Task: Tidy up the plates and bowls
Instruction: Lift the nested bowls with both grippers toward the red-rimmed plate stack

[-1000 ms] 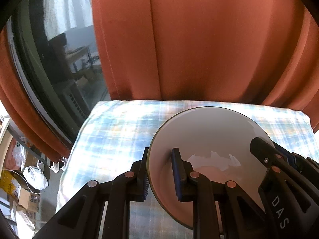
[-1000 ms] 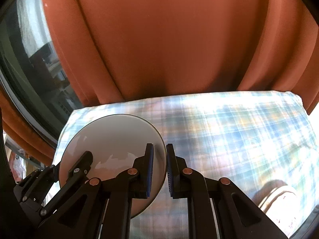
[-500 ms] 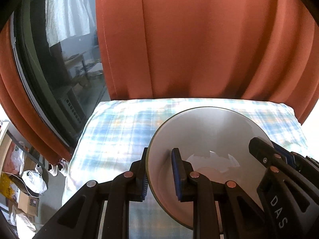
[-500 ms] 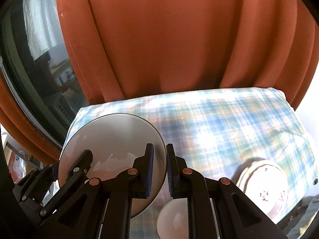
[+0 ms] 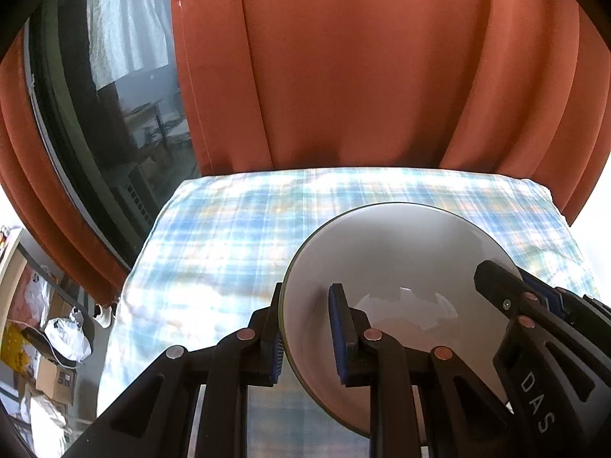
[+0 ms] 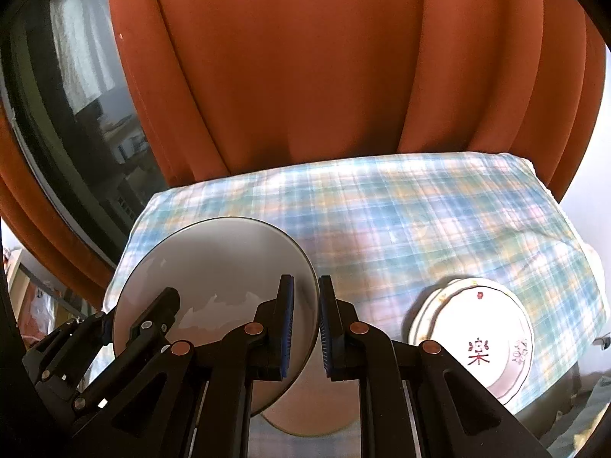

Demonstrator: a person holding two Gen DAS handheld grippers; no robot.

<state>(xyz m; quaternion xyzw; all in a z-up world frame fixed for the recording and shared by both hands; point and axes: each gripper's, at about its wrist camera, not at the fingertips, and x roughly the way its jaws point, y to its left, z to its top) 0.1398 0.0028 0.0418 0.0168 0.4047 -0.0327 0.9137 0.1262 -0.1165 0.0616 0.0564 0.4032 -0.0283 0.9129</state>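
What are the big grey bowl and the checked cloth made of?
The big grey bowl looks like glazed ceramic: smooth, with shiny reflections inside. The blue checked cloth looks like soft woven fabric: matte, with a plaid weave and gentle wrinkles.

A lived-in home room. Heavy orange curtains (image 5: 362, 76) hang beside a dark window (image 5: 126, 122), and a worktop under a blue plaid cloth (image 6: 401, 221) carries stacked patterned plates (image 6: 481, 328). Cardboard boxes (image 5: 49, 374) and bags clutter the floor.
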